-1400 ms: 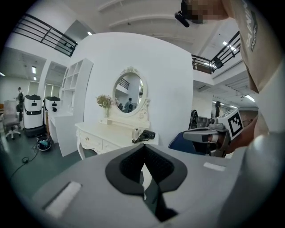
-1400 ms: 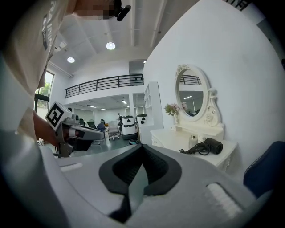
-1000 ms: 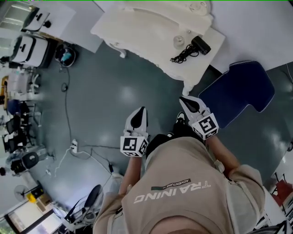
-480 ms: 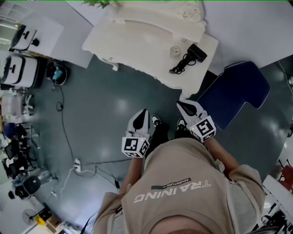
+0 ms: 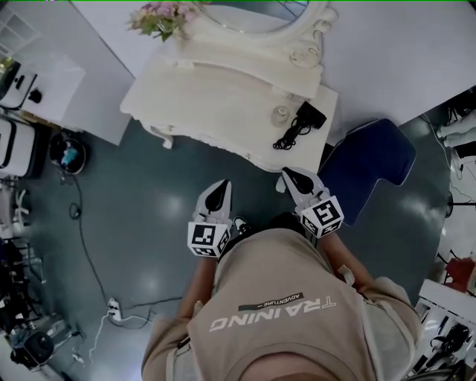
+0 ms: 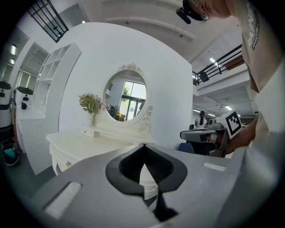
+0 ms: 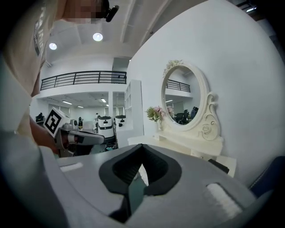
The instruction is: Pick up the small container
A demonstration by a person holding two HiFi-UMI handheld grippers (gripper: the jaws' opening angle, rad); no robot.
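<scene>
A small clear container stands near the right end of a white dressing table, beside a black hair dryer with a coiled cord. Both grippers are held low in front of the person, short of the table's front edge. My left gripper is shut with nothing in it, and its tips meet in the left gripper view. My right gripper is also shut and empty, closest to the table's right corner. Neither gripper view shows the container.
An oval mirror and a vase of flowers stand at the back of the table. A dark blue seat sits on the floor to the right. Cables and equipment lie along the left side of the grey floor.
The person has stepped toward the dressing table, which now sits closer and more central in the head view. Both grippers have come nearer its front edge and remain shut.
</scene>
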